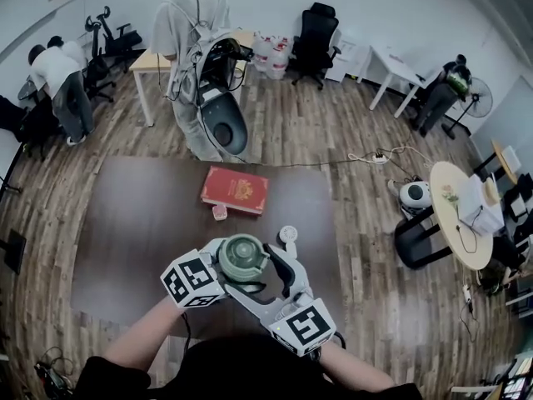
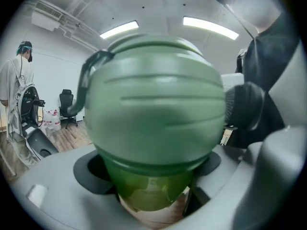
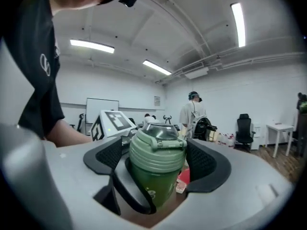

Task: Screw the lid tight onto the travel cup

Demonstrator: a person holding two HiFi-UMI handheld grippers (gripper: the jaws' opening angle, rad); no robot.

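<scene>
Both claws clenched on the green travel cup (image 1: 243, 258) over the bench (image 1: 125, 223)
The left claw (image 2: 151, 172) grips the cup's translucent green body, dark pads (image 2: 92, 175) pressed to either side below the lid (image 2: 153, 109), which fills that view. In the head view the cup sits near the bench's front edge, lid upward, held between the two claws. The right claw (image 3: 158, 159) clamps the ribbed lid from both sides; a dark carry strap (image 3: 129, 195) loops down the cup's flank. Farther back a red book (image 1: 236, 189) lies flat on the bench, well apart from the cup
</scene>
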